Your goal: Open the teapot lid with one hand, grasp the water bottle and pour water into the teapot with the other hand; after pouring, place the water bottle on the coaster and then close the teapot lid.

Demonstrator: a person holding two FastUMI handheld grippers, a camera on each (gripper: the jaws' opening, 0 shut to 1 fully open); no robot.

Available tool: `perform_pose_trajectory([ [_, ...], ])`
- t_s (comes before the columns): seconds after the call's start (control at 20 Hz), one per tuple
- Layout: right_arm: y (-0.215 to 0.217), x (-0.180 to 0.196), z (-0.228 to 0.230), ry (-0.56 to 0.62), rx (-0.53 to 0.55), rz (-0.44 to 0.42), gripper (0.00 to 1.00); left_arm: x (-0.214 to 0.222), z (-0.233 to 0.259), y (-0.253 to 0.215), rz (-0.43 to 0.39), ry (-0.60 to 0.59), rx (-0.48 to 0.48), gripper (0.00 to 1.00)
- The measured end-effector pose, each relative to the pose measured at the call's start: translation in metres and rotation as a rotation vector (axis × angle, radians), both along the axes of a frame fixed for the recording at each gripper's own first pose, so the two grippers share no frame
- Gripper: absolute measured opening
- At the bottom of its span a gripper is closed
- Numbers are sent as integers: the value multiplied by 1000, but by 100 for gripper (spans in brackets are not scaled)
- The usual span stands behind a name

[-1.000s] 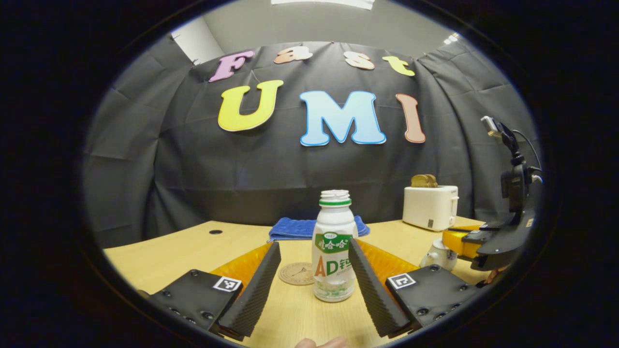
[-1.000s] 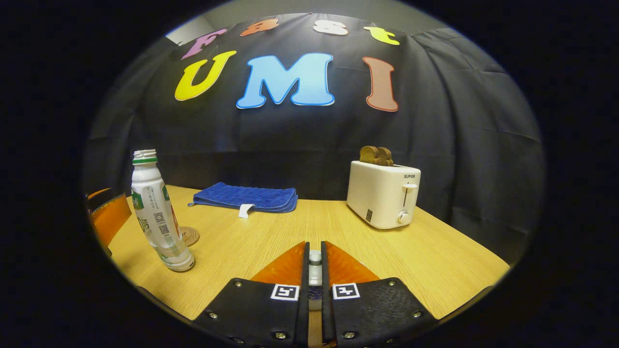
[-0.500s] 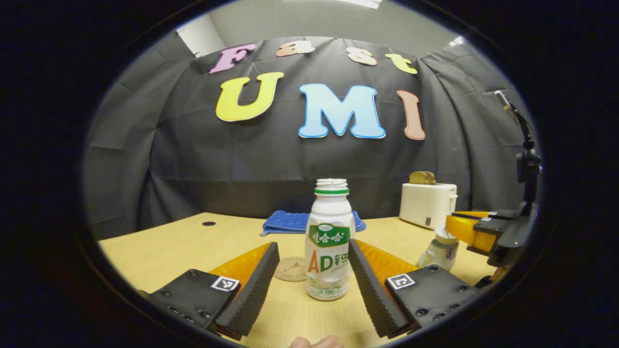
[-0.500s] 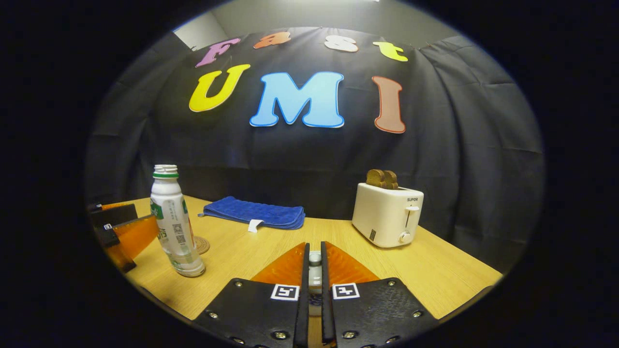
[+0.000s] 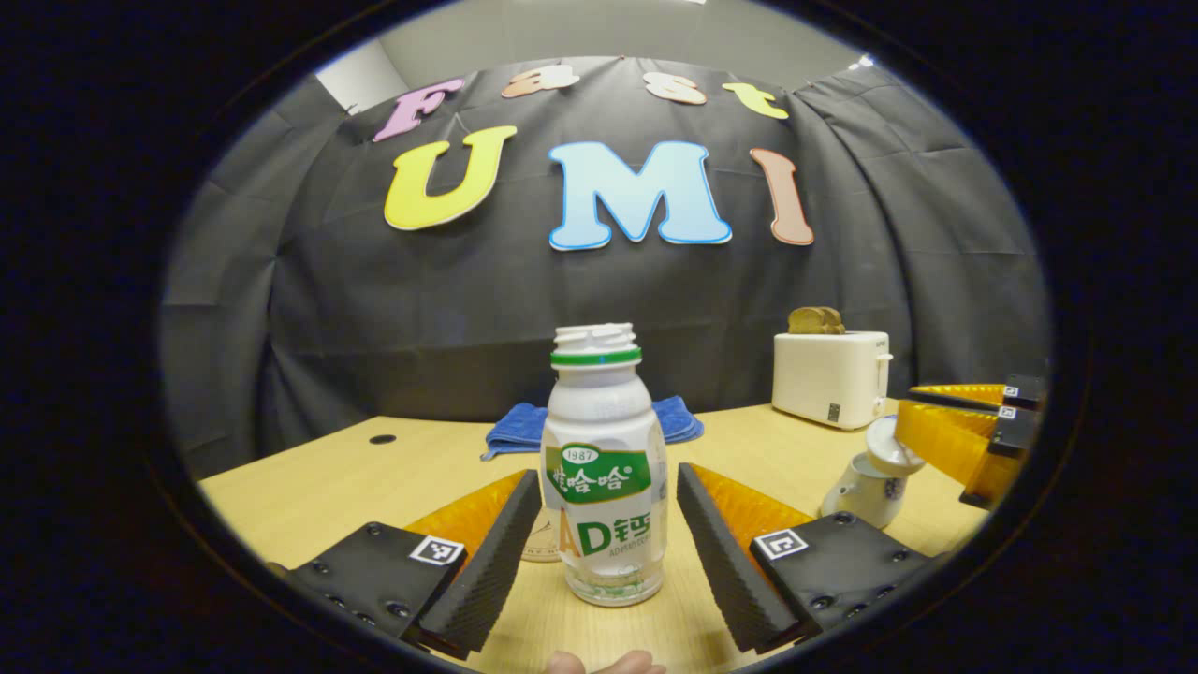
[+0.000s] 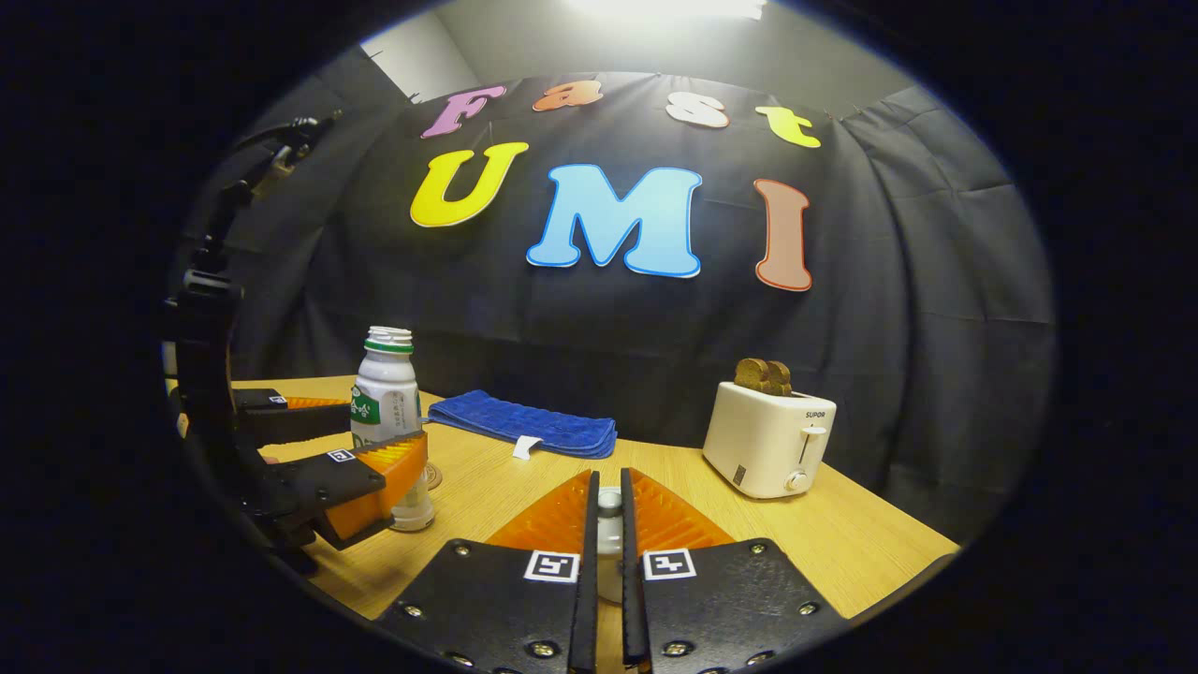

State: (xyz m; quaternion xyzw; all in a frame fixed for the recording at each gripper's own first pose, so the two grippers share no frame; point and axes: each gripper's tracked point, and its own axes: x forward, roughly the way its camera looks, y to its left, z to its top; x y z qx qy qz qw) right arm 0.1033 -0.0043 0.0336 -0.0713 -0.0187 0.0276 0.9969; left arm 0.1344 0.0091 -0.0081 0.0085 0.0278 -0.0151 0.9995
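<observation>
On the table (image 5: 309, 482), in the left gripper view, the uncapped water bottle (image 5: 605, 468) stands upright at 6 o'clock between the spread fingers of the left hand-held gripper (image 5: 608, 552), neither finger touching it; a thin band of clear liquid shows at its base, the rest masked by the wrapper. The coaster (image 5: 540, 545) lies behind the bottle, mostly hidden. At 3 o'clock the teapot (image 5: 866, 482) sits uncovered; its contents cannot be made out. The teapot lid (image 5: 884, 447) is held tilted just above its mouth by the right hand-held gripper (image 5: 927, 440), cut off at the edge. In the right gripper view, that gripper's (image 6: 608, 534) fingers are clamped on the lid's (image 6: 609, 548) knob. A toaster (image 6: 769, 438) holds two dark slices; a folded blue cloth (image 6: 524, 426) lies at 11 o'clock.
</observation>
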Motion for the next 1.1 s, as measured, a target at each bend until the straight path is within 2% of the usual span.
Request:
perform_pose_trajectory([
  [0.1,-3,1,-1,5,12,-4,11,12,-2,-5,-24,9,-9,100],
  [0.35,-10,-3,1,7,37,-6,11,13,-3,-14,-54,17,50,88],
  [0.4,-10,-8,6,1,49,-3,11,11,-1,-15,-59,16,68,83],
  [0.55,-16,-39,13,-16,45,-10,11,6,0,-19,-66,23,103,82],
  [0.6,-23,-52,11,-20,33,-30,11,5,2,-16,-54,24,127,86],
  [0.65,-30,-65,9,-21,29,-46,11,5,1,-16,-46,25,153,86],
  [0.8,-46,-99,3,-2,49,-67,11,5,5,-23,-50,24,242,82],
  [0.95,-58,-128,3,-14,68,-82,11,8,9,-32,-58,15,363,77],
  [1.0,-59,-137,3,-20,80,-84,11,10,10,-35,-59,17,410,82],
  [1.1,-60,-153,3,-28,107,-85,11,15,15,-44,-63,12,510,80],
])
